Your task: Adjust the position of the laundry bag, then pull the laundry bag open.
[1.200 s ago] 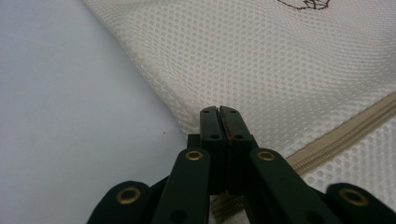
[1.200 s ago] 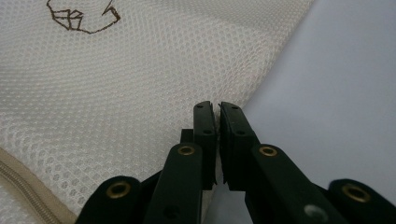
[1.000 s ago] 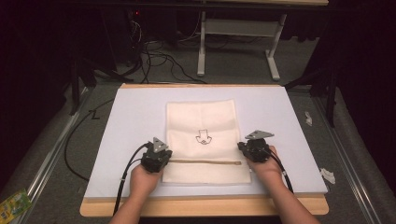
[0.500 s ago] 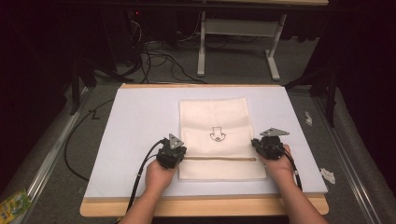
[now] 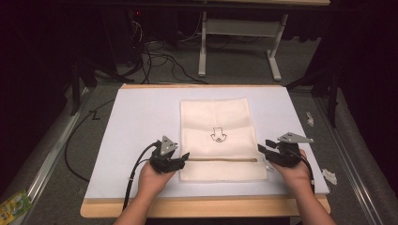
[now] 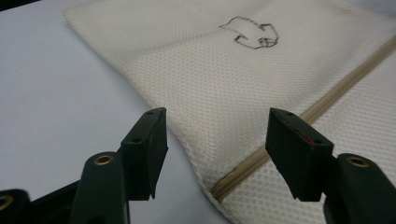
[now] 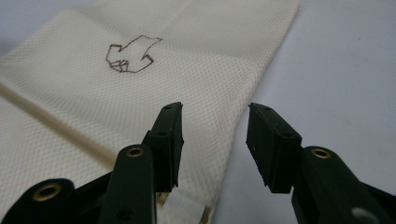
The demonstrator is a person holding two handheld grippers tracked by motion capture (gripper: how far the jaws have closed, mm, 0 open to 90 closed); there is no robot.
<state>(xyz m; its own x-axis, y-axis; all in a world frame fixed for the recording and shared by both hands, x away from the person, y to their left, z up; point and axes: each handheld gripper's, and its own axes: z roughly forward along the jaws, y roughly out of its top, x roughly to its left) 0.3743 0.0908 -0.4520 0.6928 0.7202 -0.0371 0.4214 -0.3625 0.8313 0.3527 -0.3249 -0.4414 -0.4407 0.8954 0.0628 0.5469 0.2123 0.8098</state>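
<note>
Having just opened, both pairs of jaws now stand apart with nothing between them, left gripper point(image 5: 184, 157) and right gripper point(image 5: 261, 147) flanking the cream mesh bag point(image 5: 217, 123) lying flat on the white mat point(image 5: 136, 117), apparently released and ready for regrasping.

mesh bag point(image 6: 261, 93): cut off at frame edges | emblem point(image 5: 217, 135): too small to read

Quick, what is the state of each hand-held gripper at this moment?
Left hand-held gripper: open, jaws just opened, holding nothing, at the mesh bag edge.
Right hand-held gripper: open, jaws just opened, holding nothing.
</note>
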